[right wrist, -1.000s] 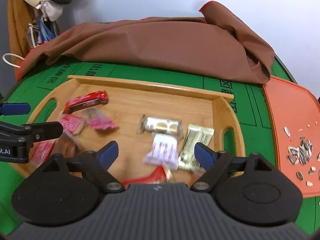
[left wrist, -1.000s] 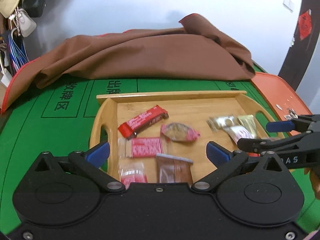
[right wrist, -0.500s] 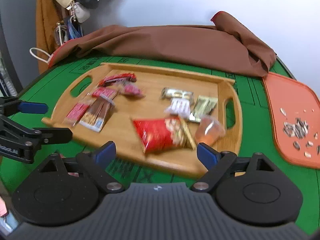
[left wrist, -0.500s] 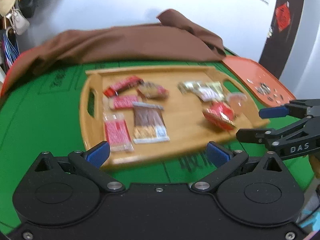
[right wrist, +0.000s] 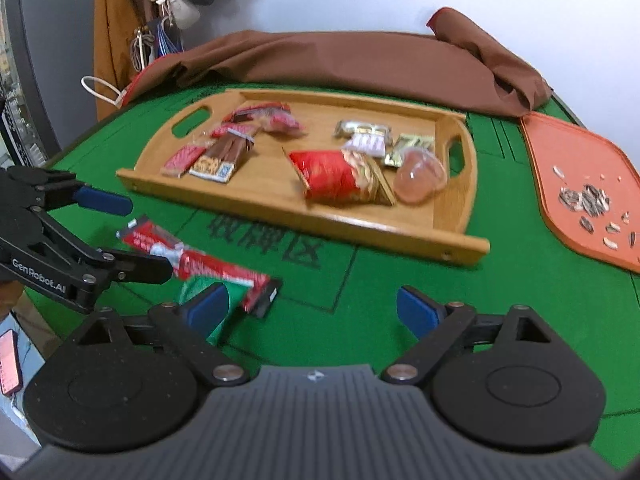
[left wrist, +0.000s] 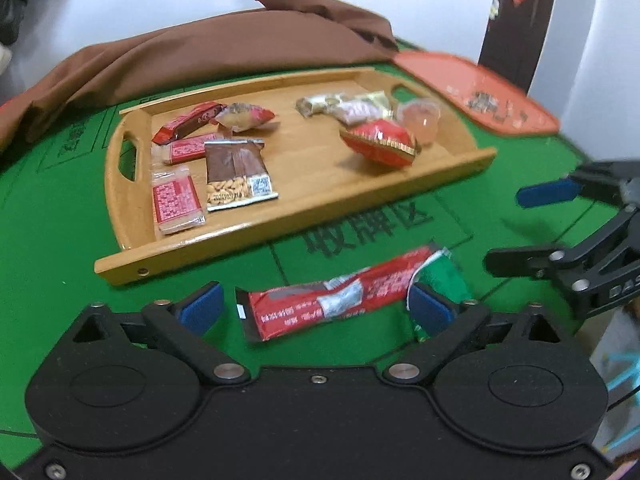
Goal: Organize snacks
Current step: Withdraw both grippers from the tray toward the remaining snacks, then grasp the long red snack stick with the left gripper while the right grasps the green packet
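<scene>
The left gripper (left wrist: 314,306) hangs low over the green bench (left wrist: 48,248), its fingers (left wrist: 200,307) spread wide and holding nothing. Between them, flat on the felt just in front of the wooden tray (left wrist: 304,216), lies a long red snack packet (left wrist: 340,300) — its right end overlaps a green packet (left wrist: 444,276) beside the right-hand finger. The right gripper (right wrist: 312,308) hovers just beside the left one, fingers (right wrist: 416,310) likewise spread and empty, over bare felt. In the tray sit two groups of snacks: red and brown packets (right wrist: 218,156) at its left end, a red bag (right wrist: 336,176), a jelly cup (right wrist: 420,176) and small wrappers at its right. An orange mat (right wrist: 568,168) with sunflower seeds (right wrist: 586,200) lies well to the right; a brown cloth (right wrist: 360,60) is heaped behind.
</scene>
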Demonstrator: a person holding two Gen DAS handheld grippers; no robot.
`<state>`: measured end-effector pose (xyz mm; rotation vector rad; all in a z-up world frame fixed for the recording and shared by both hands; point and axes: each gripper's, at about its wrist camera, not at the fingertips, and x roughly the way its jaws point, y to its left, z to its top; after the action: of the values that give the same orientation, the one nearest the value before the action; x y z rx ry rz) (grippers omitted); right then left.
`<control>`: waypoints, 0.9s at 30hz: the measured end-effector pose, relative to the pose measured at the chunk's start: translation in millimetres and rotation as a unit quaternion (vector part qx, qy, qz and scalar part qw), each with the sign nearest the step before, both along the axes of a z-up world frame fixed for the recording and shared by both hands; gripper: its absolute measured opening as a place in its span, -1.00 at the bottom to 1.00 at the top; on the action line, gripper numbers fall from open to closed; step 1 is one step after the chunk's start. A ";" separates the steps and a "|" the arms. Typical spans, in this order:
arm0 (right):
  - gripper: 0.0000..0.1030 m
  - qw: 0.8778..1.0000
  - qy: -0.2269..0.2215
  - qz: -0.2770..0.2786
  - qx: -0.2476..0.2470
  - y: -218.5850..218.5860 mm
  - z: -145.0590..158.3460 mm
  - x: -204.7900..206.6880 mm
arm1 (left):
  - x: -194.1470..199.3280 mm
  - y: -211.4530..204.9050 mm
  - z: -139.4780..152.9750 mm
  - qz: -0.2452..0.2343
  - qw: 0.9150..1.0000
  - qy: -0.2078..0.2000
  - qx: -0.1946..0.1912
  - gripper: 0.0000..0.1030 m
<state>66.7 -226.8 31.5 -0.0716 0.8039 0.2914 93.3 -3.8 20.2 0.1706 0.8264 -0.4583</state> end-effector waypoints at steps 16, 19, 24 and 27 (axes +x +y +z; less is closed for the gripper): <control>0.85 1.000 0.017 0.015 -0.009 -2.6 -11.3 -14.7 | -9.4 -21.8 -11.2 -0.022 0.998 -0.049 0.034 0.38; 0.85 0.999 0.018 0.023 -0.013 0.5 -12.4 -16.7 | -6.7 -23.9 -9.3 -0.027 0.998 -0.054 0.032 0.39; 0.85 0.999 0.021 0.032 -0.017 4.0 -13.9 -18.6 | -3.8 -33.0 -14.3 -0.053 0.996 -0.057 0.035 0.39; 0.85 0.999 0.025 0.038 -0.015 5.3 -14.9 -19.3 | -3.2 -34.6 -14.1 -0.056 0.997 -0.054 0.026 0.15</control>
<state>47.3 -221.4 16.6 -0.1239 0.8565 0.3533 90.1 -38.4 6.1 0.2885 0.7261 -0.5294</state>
